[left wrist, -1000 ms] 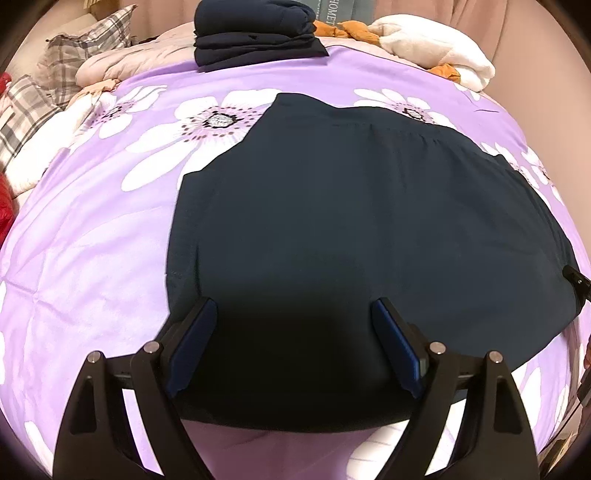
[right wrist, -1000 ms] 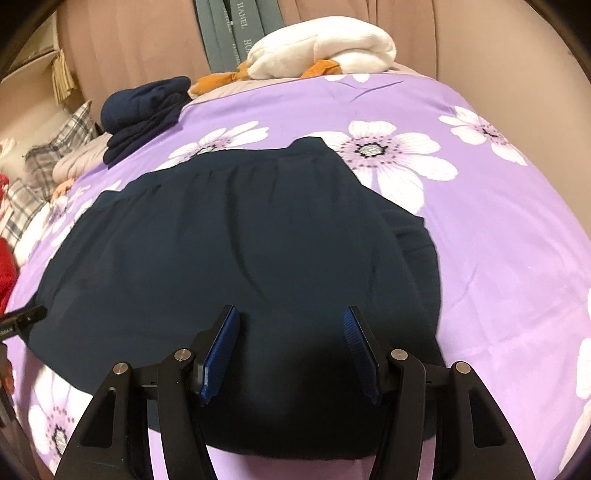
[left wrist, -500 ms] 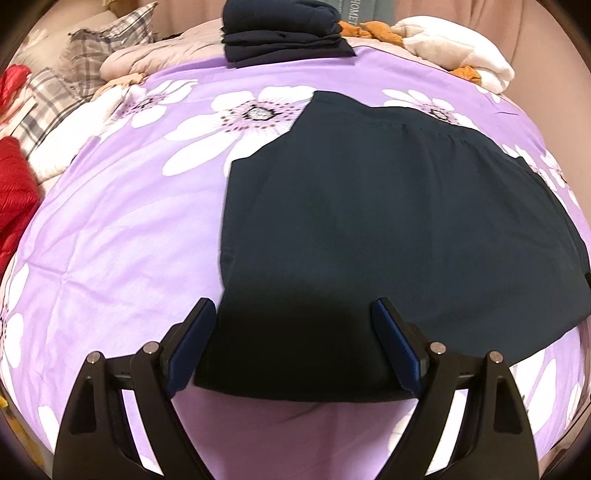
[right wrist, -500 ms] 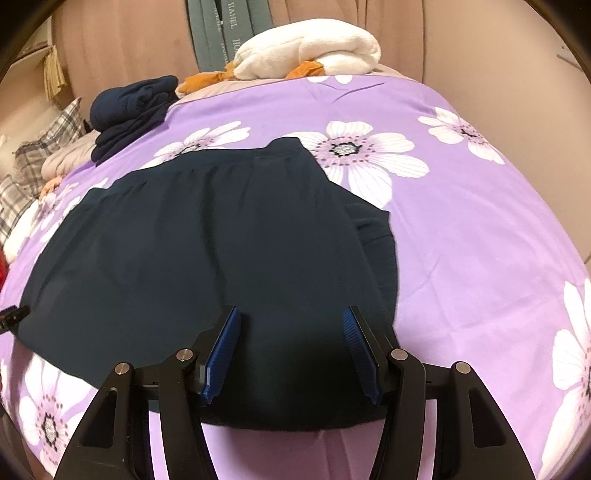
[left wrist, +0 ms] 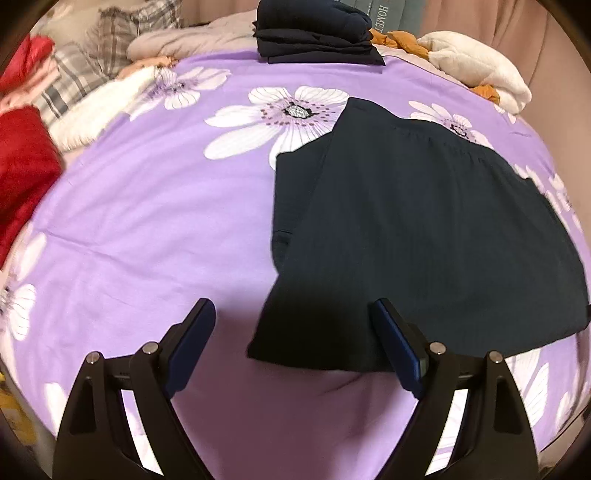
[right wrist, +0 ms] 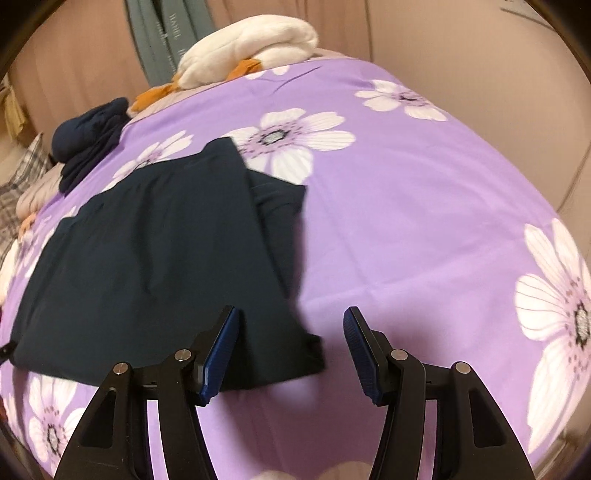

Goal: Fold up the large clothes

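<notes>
A dark navy garment (left wrist: 424, 236) lies flat on the bed (left wrist: 147, 229), which is covered by a purple sheet printed with large white flowers. There are no containers in view; everything sits straight on the bedding. The garment is spread smooth, wider at its near hem and narrowing toward a gathered band at the far end. Along each long side a strip of a lower layer shows past the top layer, so it looks already folded lengthwise.

The left claw (left wrist: 295, 332) hangs released above the garment's near left corner, its jaws wide apart with nothing between the blue pads. The right claw (right wrist: 291, 339) hangs above the near right corner (right wrist: 306, 354), its jaws also apart and gripping nothing.

At the far edge of the bed rests a stack of folded dark clothes (left wrist: 314, 33). To its right lies a white plush item (left wrist: 476, 70) with orange fabric (left wrist: 399, 38) beside it. On the far left are plaid pillows (left wrist: 110, 40) and red cloth (left wrist: 22, 166).
</notes>
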Motion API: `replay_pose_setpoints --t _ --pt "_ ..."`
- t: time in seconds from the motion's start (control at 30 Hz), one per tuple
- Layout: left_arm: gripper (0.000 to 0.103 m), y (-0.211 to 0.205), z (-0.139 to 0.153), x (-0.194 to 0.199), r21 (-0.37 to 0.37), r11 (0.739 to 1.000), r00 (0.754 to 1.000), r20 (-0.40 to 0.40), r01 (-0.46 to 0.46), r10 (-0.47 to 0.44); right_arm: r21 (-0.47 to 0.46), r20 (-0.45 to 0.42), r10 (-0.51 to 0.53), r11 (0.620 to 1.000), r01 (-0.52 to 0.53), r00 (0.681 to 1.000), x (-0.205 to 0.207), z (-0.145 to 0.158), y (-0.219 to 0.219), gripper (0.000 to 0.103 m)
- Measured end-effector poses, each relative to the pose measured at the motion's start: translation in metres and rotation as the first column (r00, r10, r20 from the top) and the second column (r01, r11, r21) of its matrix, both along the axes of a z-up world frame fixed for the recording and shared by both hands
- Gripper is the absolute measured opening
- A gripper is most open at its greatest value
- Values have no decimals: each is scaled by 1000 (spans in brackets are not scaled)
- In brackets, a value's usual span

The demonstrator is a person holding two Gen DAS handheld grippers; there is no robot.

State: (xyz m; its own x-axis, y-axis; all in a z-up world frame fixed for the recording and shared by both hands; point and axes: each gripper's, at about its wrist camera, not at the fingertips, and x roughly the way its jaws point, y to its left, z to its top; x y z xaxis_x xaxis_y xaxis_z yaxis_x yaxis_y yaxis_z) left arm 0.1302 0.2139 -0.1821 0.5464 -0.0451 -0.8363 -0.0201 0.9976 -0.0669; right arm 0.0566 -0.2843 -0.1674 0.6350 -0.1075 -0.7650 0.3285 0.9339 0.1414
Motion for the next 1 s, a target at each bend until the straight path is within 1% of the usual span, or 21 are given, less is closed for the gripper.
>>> replay_pose_setpoints --t 0.07,0.13,0.23,0.33,0.47,0.57,0.7,0.8,0.9,0.97,1.0 --pt "87 -2 7 -6 24 1000 1000 18 15 -16 -15 11 -11 1000 11 1000 -5 8 0 57" --pt "87 -8 15 -12 28 999 998 40 38 -39 -23 33 2 1000 -1 999 -8 15 3 57" --pt "87 -24 27 -20 37 996 993 80 81 -84 -24 77 62 998 -60 995 -10 28 20 57" --pt "87 -46 34 -22 46 990 984 107 137 -141 -21 113 157 988 -156 981 -2 35 49 57" --pt "87 -80 40 -20 63 974 966 127 217 -224 -19 145 303 953 -303 942 17 42 98 57" --pt "87 -101 40 -18 53 964 955 136 259 -264 -8 151 387 920 -391 910 34 38 129 57" --pt "87 -128 35 -14 44 951 940 143 305 -308 -16 137 453 890 -455 881 54 27 160 57" --pt "87 -145 25 -9 59 942 932 139 330 -335 -23 119 479 877 -480 870 63 15 174 57" --pt "87 -158 8 -2 90 934 929 102 346 -354 -55 74 495 869 -492 865 65 0 189 57" --pt "88 -159 -4 1 88 932 930 74 353 -359 -78 62 499 866 -494 864 63 -4 192 57" --pt "89 -157 -6 1 82 932 930 74 354 -359 -74 59 501 865 -496 864 64 -6 190 57"
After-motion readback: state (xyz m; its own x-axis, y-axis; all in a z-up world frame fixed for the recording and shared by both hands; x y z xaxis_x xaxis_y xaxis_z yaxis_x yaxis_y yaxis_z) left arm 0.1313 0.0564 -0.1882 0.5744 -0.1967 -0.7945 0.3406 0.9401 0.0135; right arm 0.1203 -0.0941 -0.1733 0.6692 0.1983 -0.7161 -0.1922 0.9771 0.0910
